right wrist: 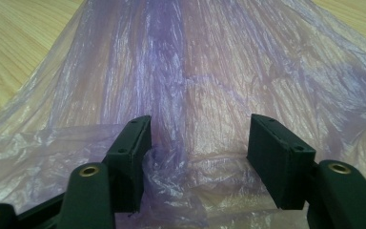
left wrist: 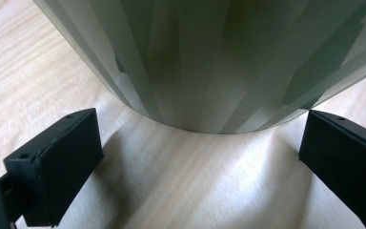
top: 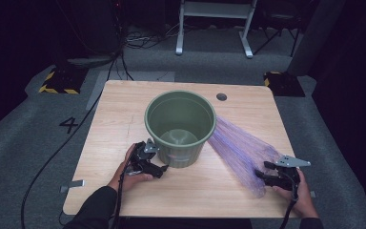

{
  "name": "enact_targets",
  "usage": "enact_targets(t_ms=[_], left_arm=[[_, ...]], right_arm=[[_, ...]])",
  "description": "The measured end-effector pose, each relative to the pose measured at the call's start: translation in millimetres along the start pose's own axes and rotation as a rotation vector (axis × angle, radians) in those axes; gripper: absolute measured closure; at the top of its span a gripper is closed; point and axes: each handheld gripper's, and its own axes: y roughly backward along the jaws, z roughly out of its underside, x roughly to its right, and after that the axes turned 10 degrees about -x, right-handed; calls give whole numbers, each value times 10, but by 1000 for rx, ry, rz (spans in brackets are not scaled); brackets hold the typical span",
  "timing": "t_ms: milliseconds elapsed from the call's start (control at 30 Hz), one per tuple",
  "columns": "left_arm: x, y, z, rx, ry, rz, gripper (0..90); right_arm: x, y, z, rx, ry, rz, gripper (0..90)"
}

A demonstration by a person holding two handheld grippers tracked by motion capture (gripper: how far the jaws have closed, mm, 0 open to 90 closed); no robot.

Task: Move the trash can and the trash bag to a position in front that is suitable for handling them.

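Observation:
A green plastic bucket [top: 183, 152] stands upright near the middle of the wooden table [top: 119, 114]. A thin purple see-through bag [top: 240, 148] runs from the bucket's right side down across the table to the front right. My left gripper [top: 158, 157] is open at the bucket's lower left. In the left gripper view its jaws [left wrist: 200, 152] stand wide on either side of the bucket's base [left wrist: 219, 57], clear of it. My right gripper [top: 262, 170] is at the bag's near end. In the right gripper view it [right wrist: 198, 143] is open, and crumpled bag film [right wrist: 195, 71] lies between the pads without being pinched.
A round cable hole [top: 221, 97] sits in the table behind the bucket. On the grey floor are a black cable [top: 66, 138] at the left, yellow-striped bases [top: 59, 82] at the back corners and a white frame [top: 214, 24] behind.

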Motion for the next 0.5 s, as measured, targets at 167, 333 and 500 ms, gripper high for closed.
enact_targets(t_ms=[167,333,500], left_arm=[[-69,-48,-79,-4,13,-9,3],[-145,-92,-148,-2,22,-9,12],[-227,-131,-202,2,40,-18,15]], right_arm=[[-7,-1,1,-3,0,19,342],[8,9,7,7,-16,28,312],[12,7,5,5,-27,42,284]])
